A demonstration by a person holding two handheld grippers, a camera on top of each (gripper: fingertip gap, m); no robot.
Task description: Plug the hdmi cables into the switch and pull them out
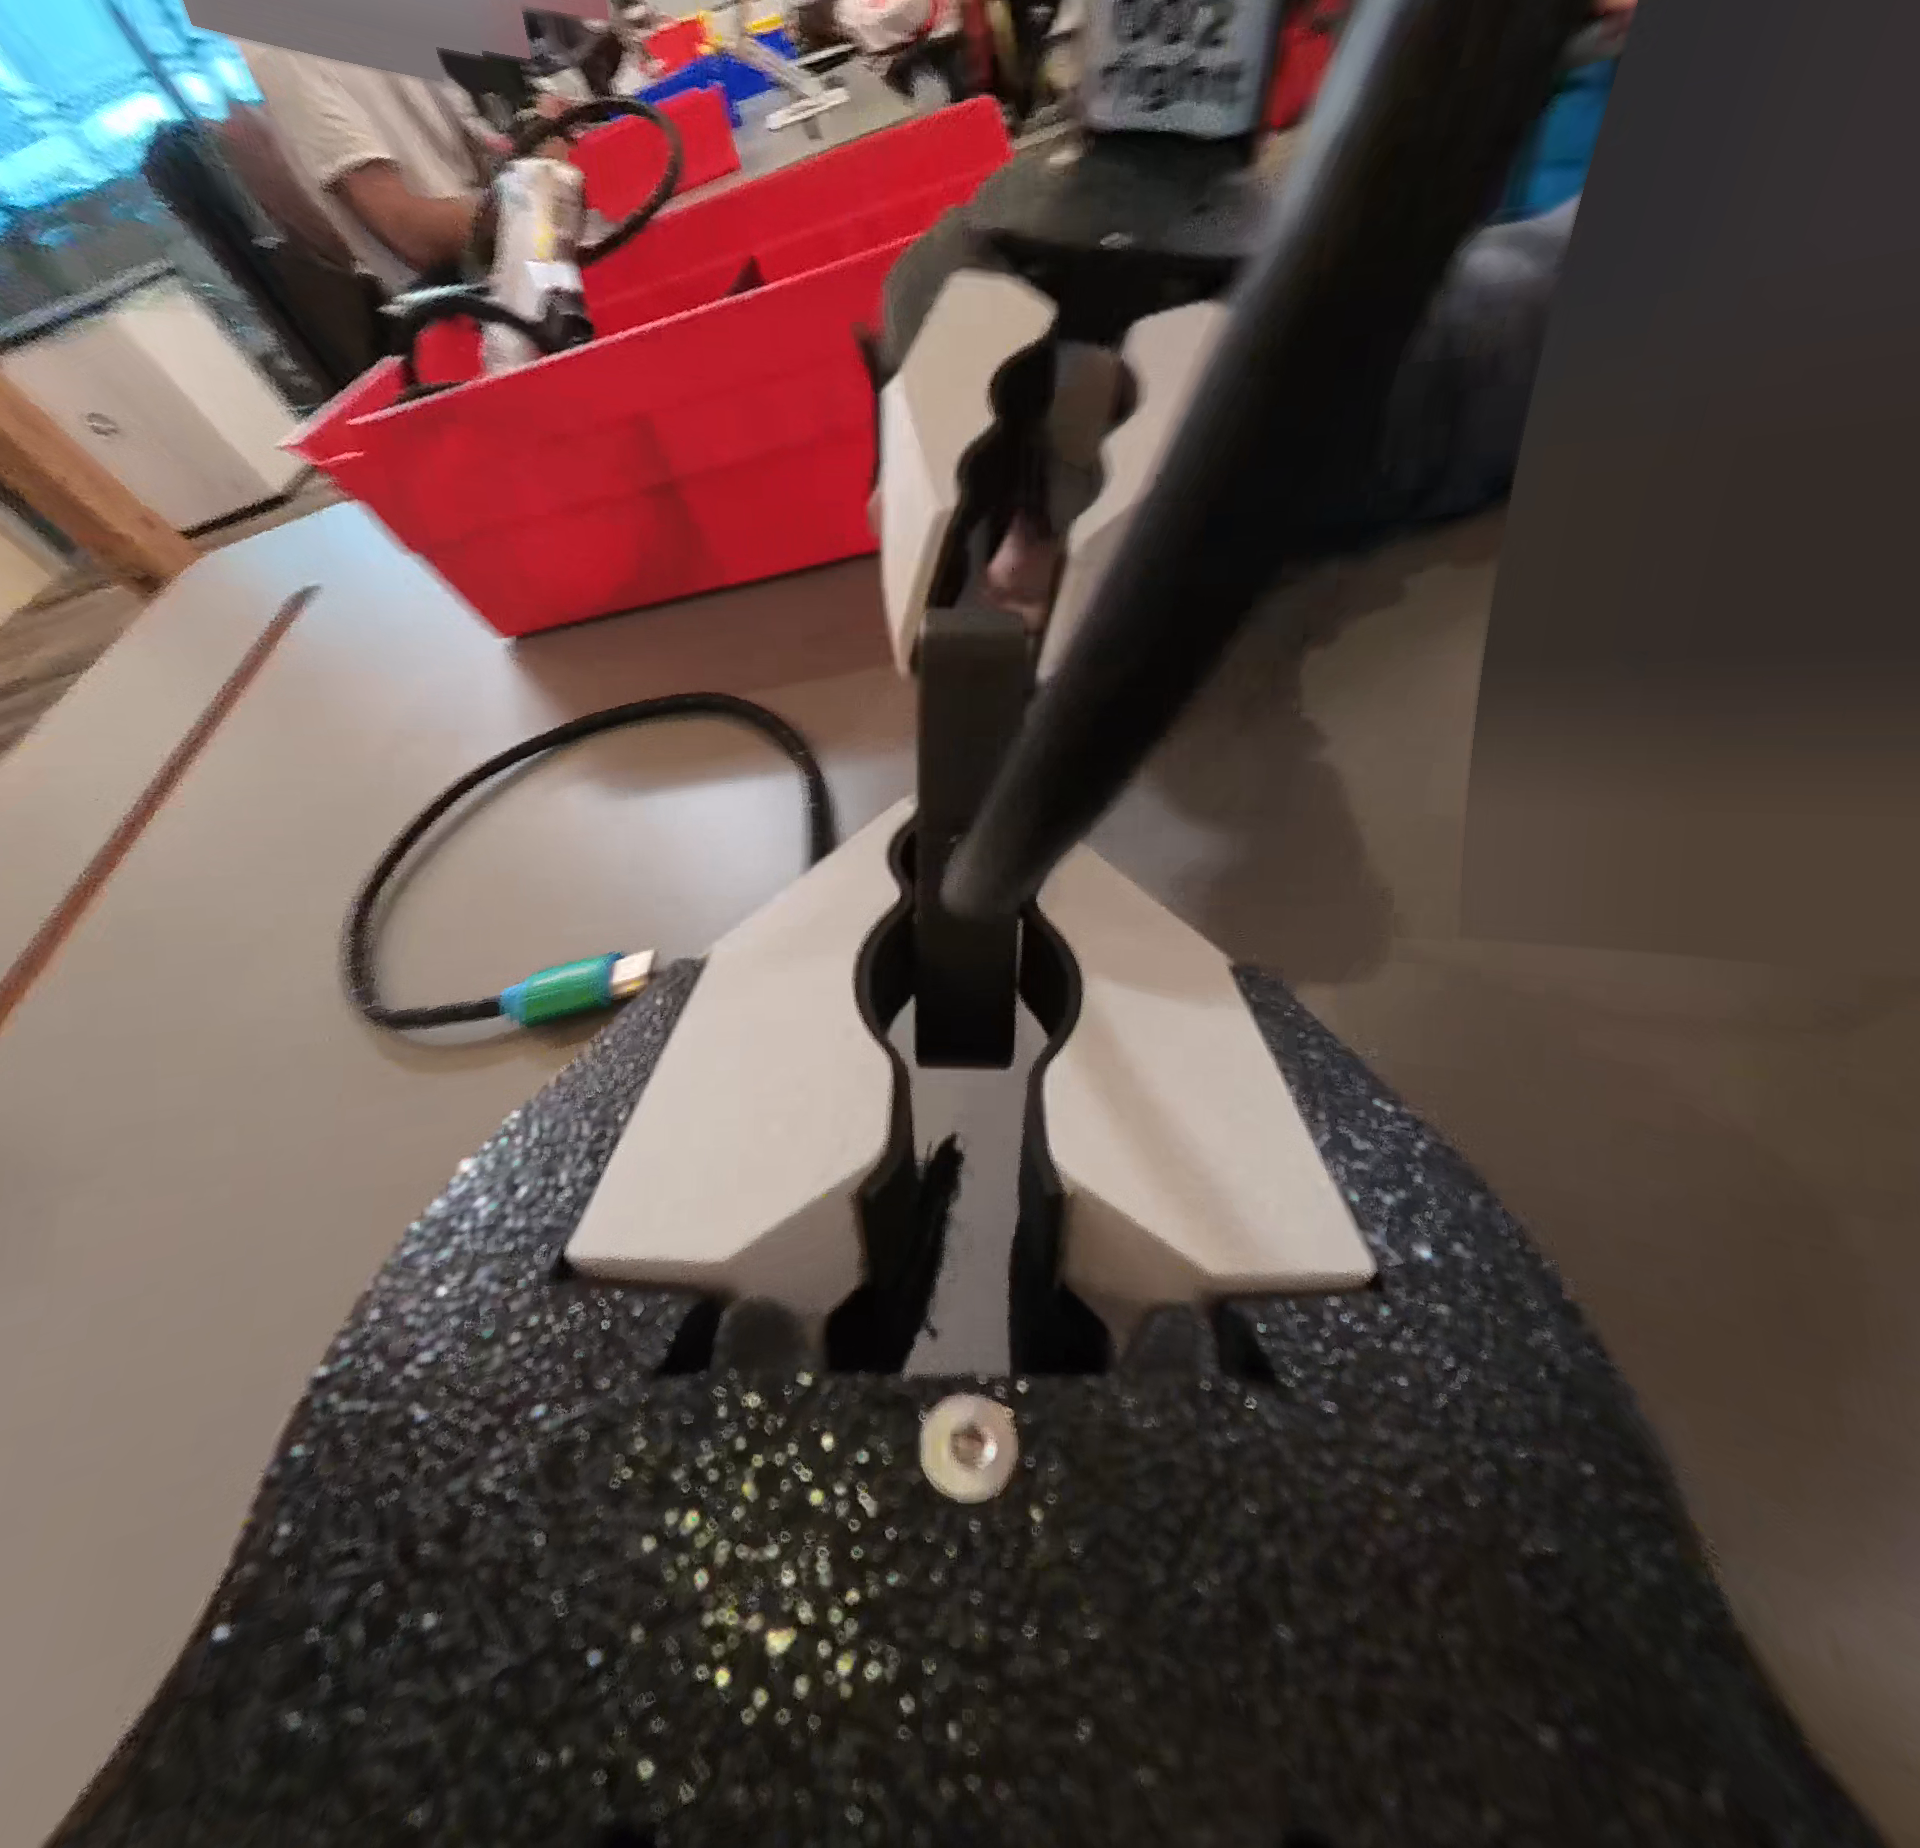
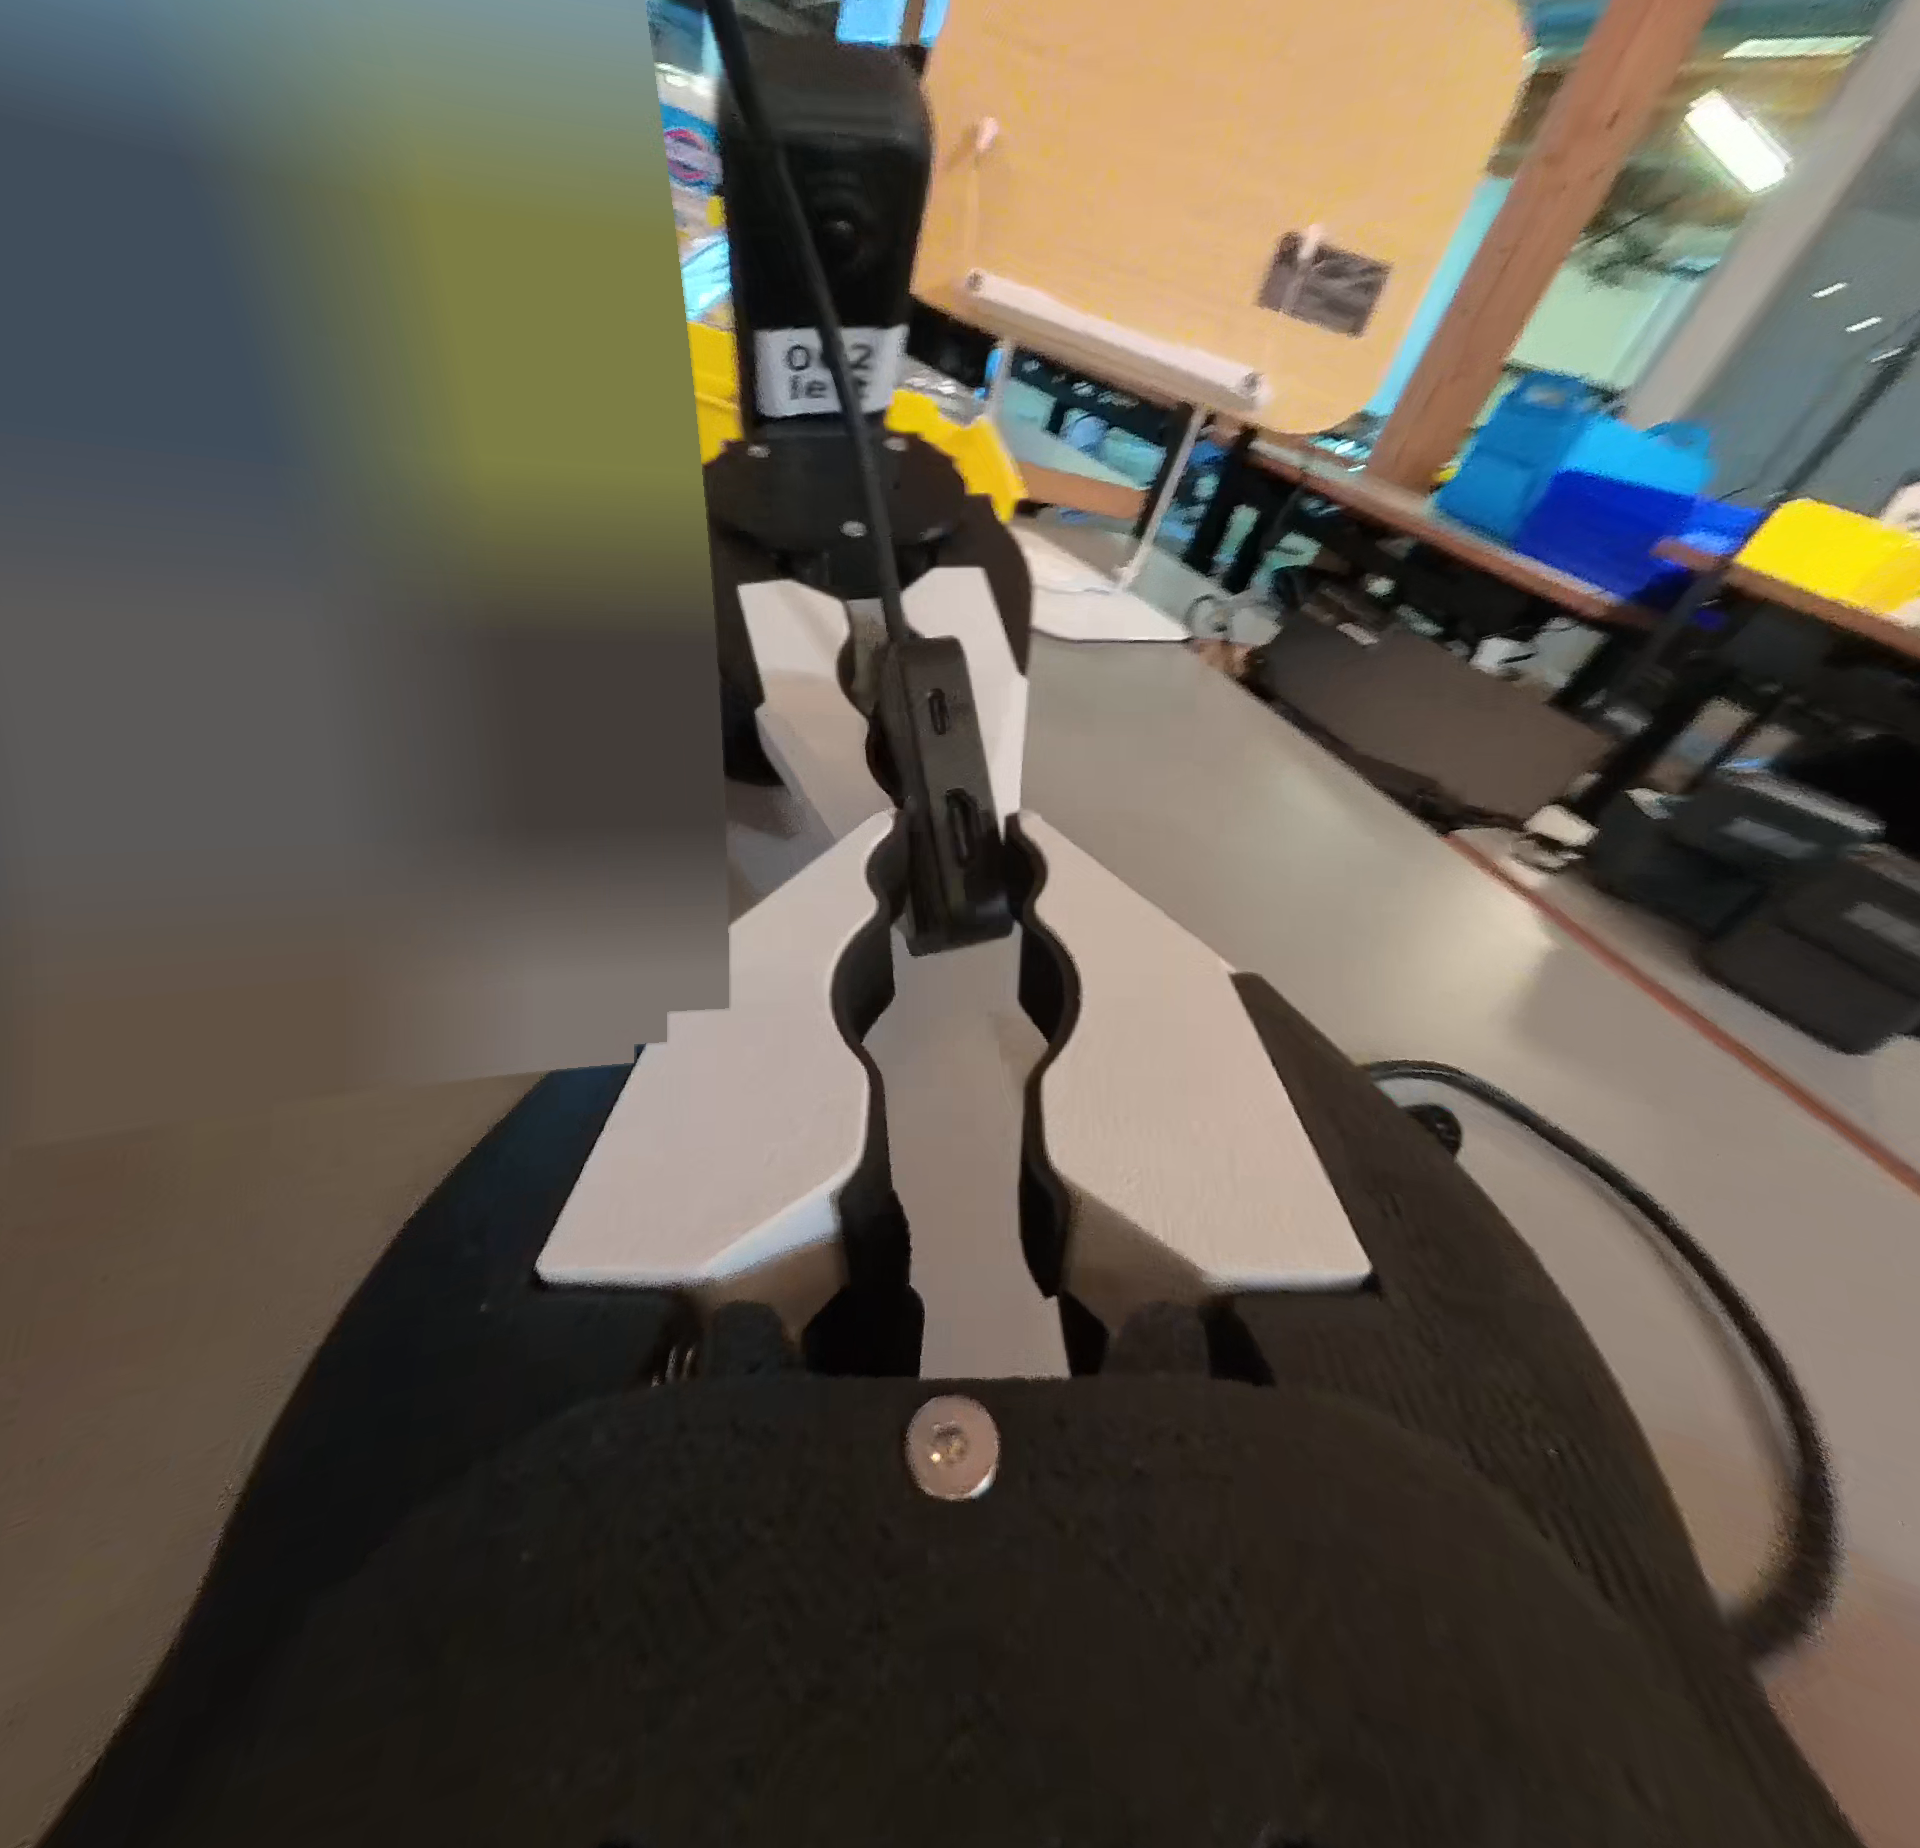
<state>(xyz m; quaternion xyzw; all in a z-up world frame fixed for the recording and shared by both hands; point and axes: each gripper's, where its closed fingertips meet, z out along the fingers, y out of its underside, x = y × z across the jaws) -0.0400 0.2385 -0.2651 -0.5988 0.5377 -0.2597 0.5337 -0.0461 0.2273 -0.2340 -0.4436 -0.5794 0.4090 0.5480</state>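
Observation:
The switch [image 1: 966,977] is a small flat black box held edge-up above the table. My left gripper [image 1: 966,863] is shut on its near end. My right gripper [image 1: 982,614] faces it and is shut on the far end. In the right wrist view the switch [image 2: 940,759] shows ports along its narrow side, between my right gripper [image 2: 951,832] and the left gripper [image 2: 914,728]. A black cable [image 1: 1195,448] runs from the switch up and away. A loose HDMI cable with a green and blue plug [image 1: 577,988] lies on the table to the left.
A red bin [image 1: 623,468] with a can and cables in it stands behind on the grey table [image 1: 260,1123]. A person stands beyond the bin. Another black cable [image 2: 1662,1248] curls on the table at the right. Desks with blue and yellow bins [image 2: 1621,510] stand farther off. Both grippers' tips are close together, under 4 cm apart.

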